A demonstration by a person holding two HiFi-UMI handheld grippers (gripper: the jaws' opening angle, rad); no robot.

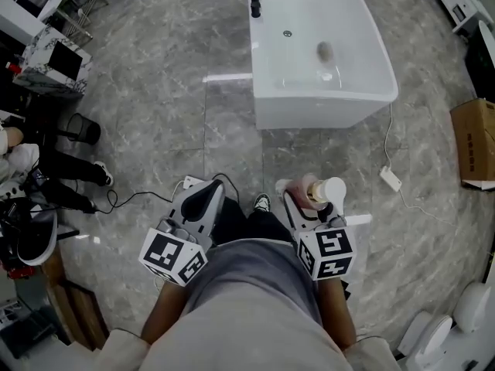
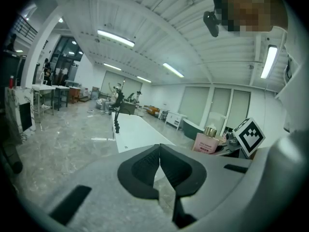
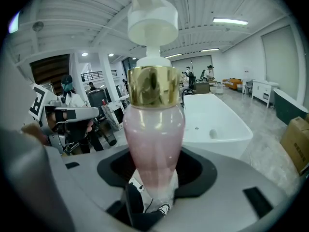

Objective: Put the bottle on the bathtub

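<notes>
1. A grey marble floor (image 1: 155,114) fills the room, and a white bathtub (image 1: 309,114) stands ahead of the person.
2. The right tongs (image 3: 153,178) are clamped on the lower body of the bottle (image 3: 153,129), which is pink with a gold collar and a white pump. It is held over the floor, well apart from the bathtub.
3. The left tongs (image 2: 160,166) are closed, jaws together, with nothing between them.

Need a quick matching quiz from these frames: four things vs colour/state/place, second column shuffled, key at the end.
Things:
1. bottle
2. bathtub
3. left gripper
4. box

Descriptions:
A. shut, nothing in it
B. brown, on the floor at far right
C. pink with gold collar, clamped between jaws
D. white, on the floor ahead

Pairs: 1-C, 2-D, 3-A, 4-B
</notes>
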